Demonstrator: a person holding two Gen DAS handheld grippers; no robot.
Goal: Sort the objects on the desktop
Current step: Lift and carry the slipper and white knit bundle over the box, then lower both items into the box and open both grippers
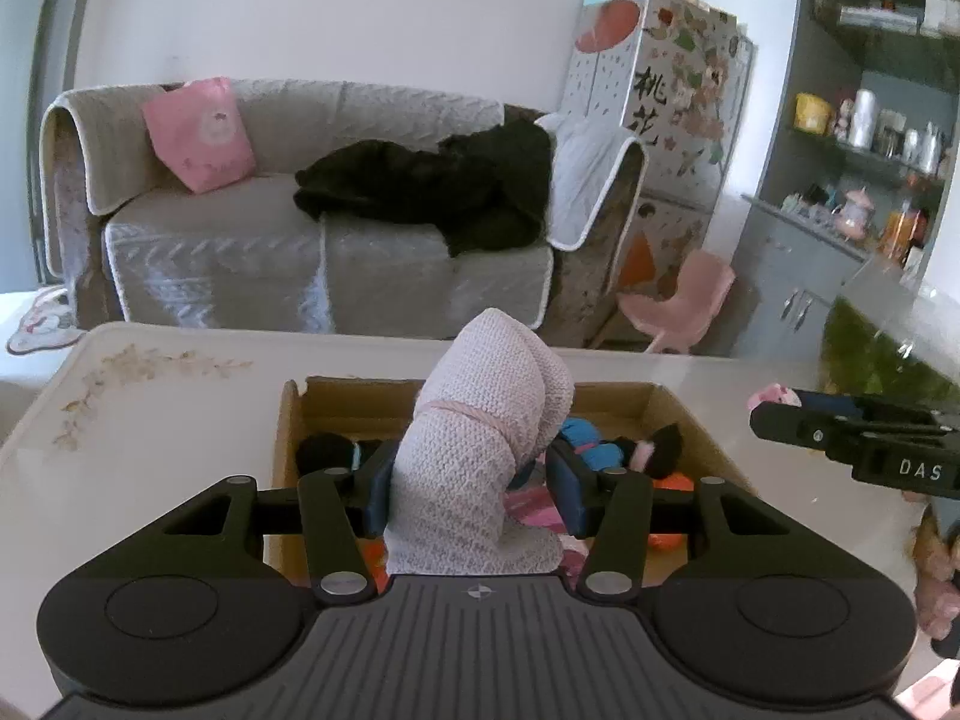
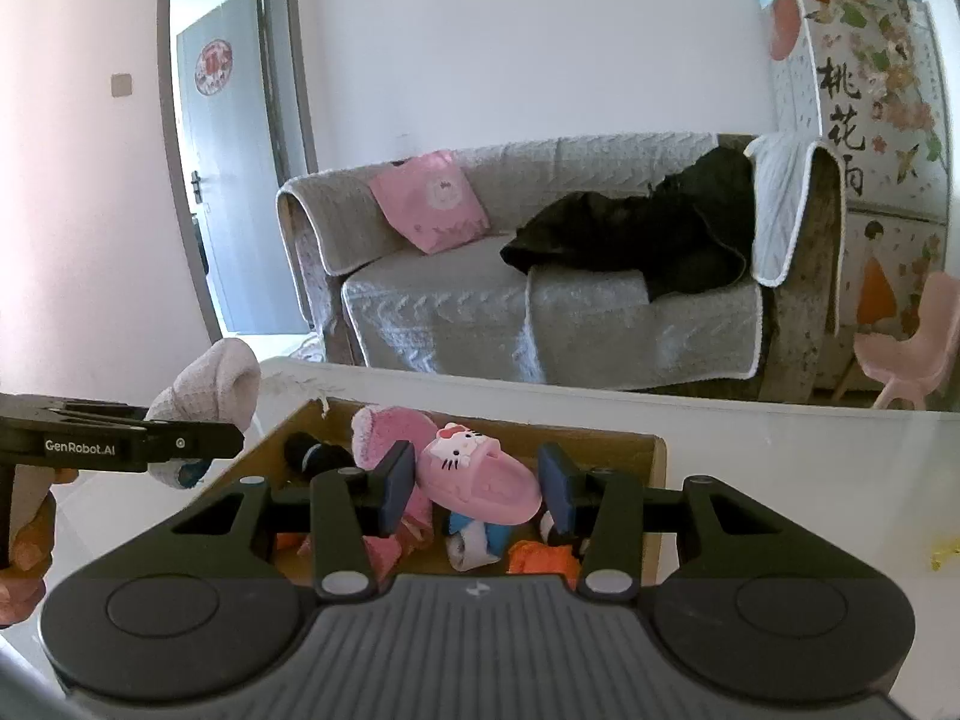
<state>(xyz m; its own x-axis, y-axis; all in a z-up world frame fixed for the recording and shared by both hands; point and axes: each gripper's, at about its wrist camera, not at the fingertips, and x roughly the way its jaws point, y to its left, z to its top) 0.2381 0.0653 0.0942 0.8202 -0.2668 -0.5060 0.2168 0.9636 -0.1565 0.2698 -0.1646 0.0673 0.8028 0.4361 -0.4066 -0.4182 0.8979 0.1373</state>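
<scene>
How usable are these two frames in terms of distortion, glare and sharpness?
Left wrist view: strong fisheye bending at the edges, dark vignette corners; the rolled knit sock in the left hand-held gripper is sharp. Right wrist view: same barrel distortion, bright daylight washes out the doorway, the white table shows mild glare; the pink Hello Kitty slipper is crisp.
</scene>
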